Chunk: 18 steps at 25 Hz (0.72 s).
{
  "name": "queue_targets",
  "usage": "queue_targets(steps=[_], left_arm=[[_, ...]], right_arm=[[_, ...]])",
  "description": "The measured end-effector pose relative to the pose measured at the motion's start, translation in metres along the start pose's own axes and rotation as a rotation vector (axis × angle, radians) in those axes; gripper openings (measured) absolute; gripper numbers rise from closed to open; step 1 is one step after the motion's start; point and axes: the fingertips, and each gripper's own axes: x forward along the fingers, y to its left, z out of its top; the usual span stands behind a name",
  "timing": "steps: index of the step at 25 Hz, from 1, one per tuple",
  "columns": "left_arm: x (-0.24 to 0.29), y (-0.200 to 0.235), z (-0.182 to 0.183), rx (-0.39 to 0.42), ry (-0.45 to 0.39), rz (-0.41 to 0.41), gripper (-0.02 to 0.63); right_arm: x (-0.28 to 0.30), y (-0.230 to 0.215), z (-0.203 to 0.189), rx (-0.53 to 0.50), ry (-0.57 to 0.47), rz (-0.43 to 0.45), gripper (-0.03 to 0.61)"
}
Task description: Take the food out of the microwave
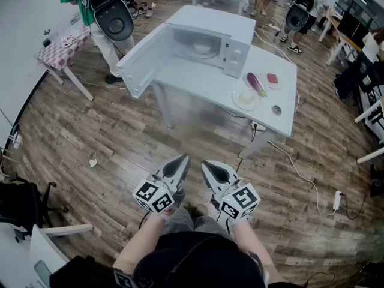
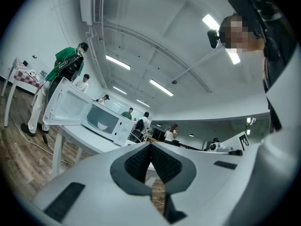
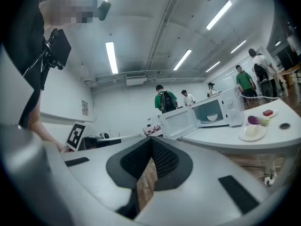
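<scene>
The left hand-held gripper (image 1: 181,161) and right hand-held gripper (image 1: 207,167) are pressed together, empty, well apart from the open microwave (image 1: 231,38) with a bowl (image 1: 200,48) inside.

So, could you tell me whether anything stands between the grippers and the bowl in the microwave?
Nothing visible does. The microwave door is swung wide open, so the bowl sits exposed in the cavity. Only wooden floor lies between the table and the left gripper and right gripper, both shut and empty.

Left gripper (image 1: 177,168) and right gripper (image 1: 209,171) level, jaws together (both empty).
</scene>
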Motion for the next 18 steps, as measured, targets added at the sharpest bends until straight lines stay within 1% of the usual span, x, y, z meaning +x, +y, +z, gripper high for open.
queue_targets(steps=[4, 9, 13, 18], left_arm=[[0.006, 0.004, 0.0, 0.01, -0.005, 0.018, 0.009], [0.017, 0.004, 0.005, 0.028, -0.018, 0.019, 0.009], [0.023, 0.006, 0.012, 0.036, -0.036, 0.031, 0.009], [0.034, 0.021, 0.014, 0.021, -0.045, 0.051, 0.009]], right_arm=[[-0.004, -0.009, 0.003, -0.016, -0.013, -0.026, 0.018], [-0.008, -0.021, 0.009, -0.031, -0.026, -0.049, 0.018], [-0.005, -0.025, 0.016, -0.037, -0.037, -0.031, 0.018], [0.009, -0.037, 0.018, -0.033, -0.04, -0.025, 0.018]])
